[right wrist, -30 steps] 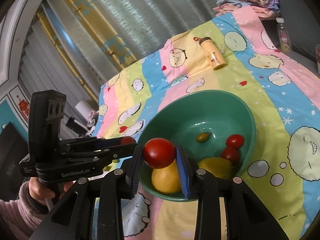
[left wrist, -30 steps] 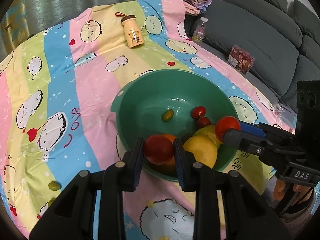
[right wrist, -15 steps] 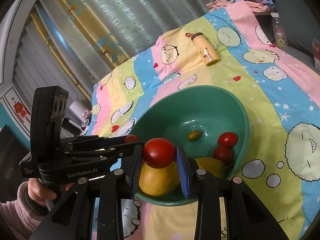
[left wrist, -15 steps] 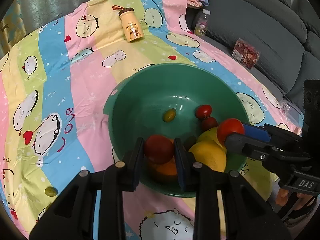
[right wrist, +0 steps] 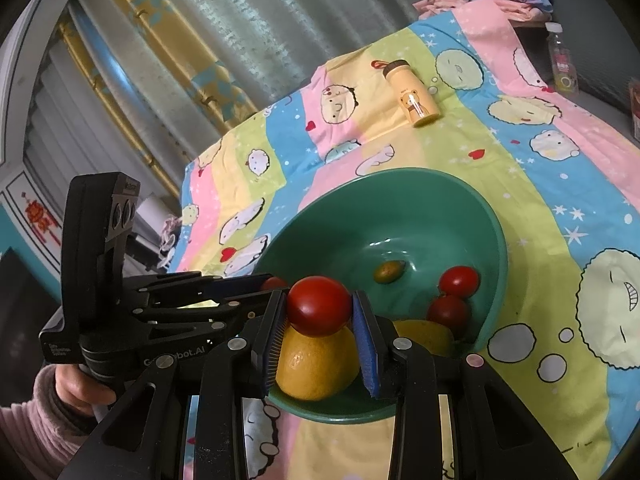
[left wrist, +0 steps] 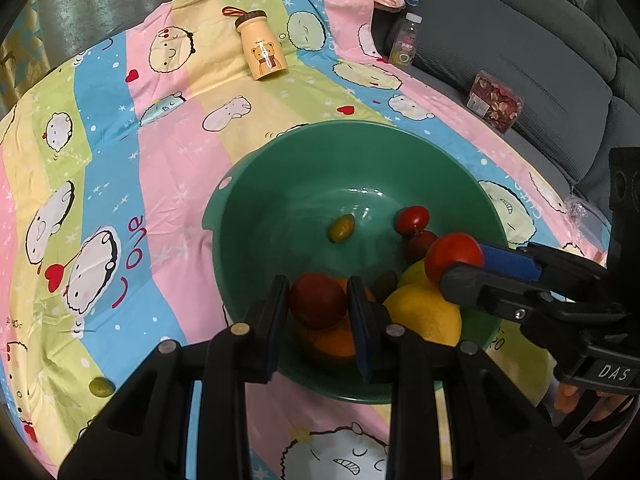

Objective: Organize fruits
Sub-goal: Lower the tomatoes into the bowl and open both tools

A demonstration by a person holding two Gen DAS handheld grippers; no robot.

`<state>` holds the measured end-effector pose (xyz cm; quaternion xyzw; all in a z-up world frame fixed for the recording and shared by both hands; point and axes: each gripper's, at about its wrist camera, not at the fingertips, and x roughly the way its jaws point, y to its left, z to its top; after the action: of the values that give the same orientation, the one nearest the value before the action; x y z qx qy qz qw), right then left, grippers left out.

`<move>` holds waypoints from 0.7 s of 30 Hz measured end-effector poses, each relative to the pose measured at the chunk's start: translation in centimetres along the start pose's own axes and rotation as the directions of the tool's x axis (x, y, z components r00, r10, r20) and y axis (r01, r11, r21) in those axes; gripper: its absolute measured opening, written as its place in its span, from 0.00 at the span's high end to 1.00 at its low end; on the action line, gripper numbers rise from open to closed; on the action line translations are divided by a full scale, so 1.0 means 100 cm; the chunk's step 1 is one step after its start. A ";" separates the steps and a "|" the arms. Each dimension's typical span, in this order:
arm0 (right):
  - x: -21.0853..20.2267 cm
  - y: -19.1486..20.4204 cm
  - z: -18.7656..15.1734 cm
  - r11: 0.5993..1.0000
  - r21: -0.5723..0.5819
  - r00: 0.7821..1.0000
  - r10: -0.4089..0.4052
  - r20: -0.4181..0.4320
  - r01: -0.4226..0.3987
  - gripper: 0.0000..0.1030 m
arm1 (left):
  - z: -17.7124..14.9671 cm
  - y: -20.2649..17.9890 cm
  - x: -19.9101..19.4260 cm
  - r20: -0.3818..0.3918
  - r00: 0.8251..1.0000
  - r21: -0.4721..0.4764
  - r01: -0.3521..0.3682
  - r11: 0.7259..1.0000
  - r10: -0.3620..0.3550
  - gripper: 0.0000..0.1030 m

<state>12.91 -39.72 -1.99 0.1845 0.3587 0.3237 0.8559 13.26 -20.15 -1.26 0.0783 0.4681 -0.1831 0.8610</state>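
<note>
both grippers have eased in over the green bowl (left wrist: pixel 280 184) since a second ago, so it now sits fuller in each view. left gripper (left wrist: pixel 319 307) is narrowed onto a dark red tomato (left wrist: pixel 318 300), pads pressing both sides, held above an orange (left wrist: pixel 334 340) near the bowl's near rim. right gripper (right wrist: pixel 319 314) is likewise clamped on a bright red tomato (right wrist: pixel 318 305) — above a yellow citrus fruit (right wrist: pixel 316 364). inside the bowl lie two small red tomatoes (left wrist: pixel 412 219) and a greenish one (left wrist: pixel 341 228). writing that can be read: "das" on the right gripper body (left wrist: pixel 610 372), "robot.ai" partly on the left one, "love" on the striped cartoon sheet (left wrist: pixel 132 252). a bear-printed yellow bottle (left wrist: pixel 262 50) lies far up the sheet — its label is too small to read.
</note>
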 end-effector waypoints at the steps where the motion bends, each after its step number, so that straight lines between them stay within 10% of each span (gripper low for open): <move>1: 0.000 0.000 0.000 1.000 0.002 1.000 0.001 -0.001 -0.001 0.66 | 0.000 0.000 0.001 0.000 1.000 0.002 -0.002 1.000 0.002 0.72; 21: 0.009 -0.002 0.001 1.000 0.005 1.000 -0.013 -0.016 0.013 0.66 | 0.000 -0.002 0.002 0.003 1.000 0.007 -0.008 1.000 0.008 0.72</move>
<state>13.51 -39.24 -2.45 0.1819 0.3675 0.3188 0.8545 13.30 -20.35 -1.38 0.0830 0.4660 -0.1814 0.8620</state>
